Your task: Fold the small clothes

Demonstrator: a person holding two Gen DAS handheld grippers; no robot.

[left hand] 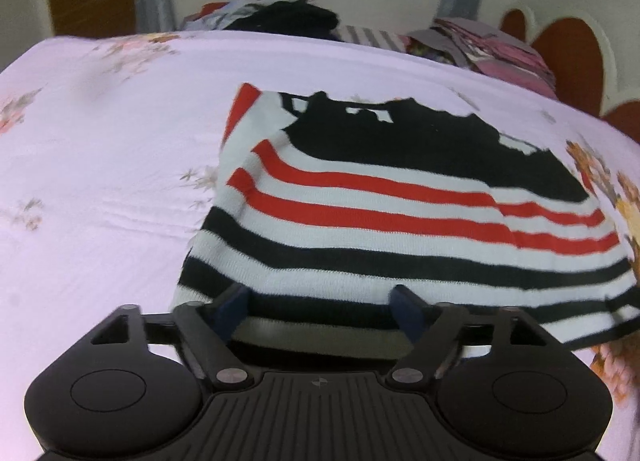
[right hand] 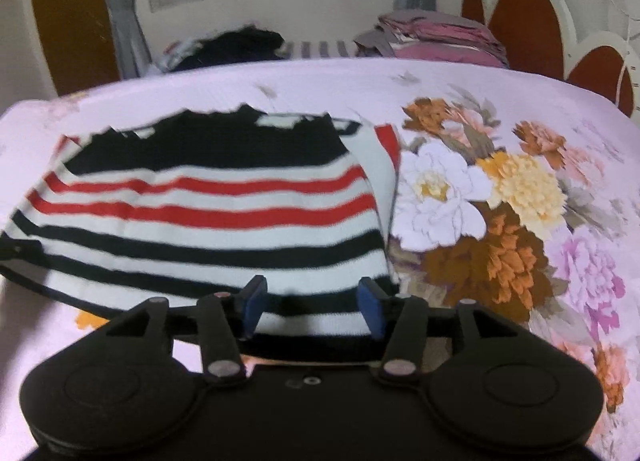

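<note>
sweater: knitted cloth, matt, fine ribbed texture, in black, white and red stripes. sheet: thin woven cloth, smooth with faint creases, matt, printed with flowers. left gripper and right gripper: matt black plastic bodies, the left ridged on top, with dull metal pivot pins; fingertips faced with blue pads, apparently rubbery. headboard: glossy, cream frame around brown panels.
</note>
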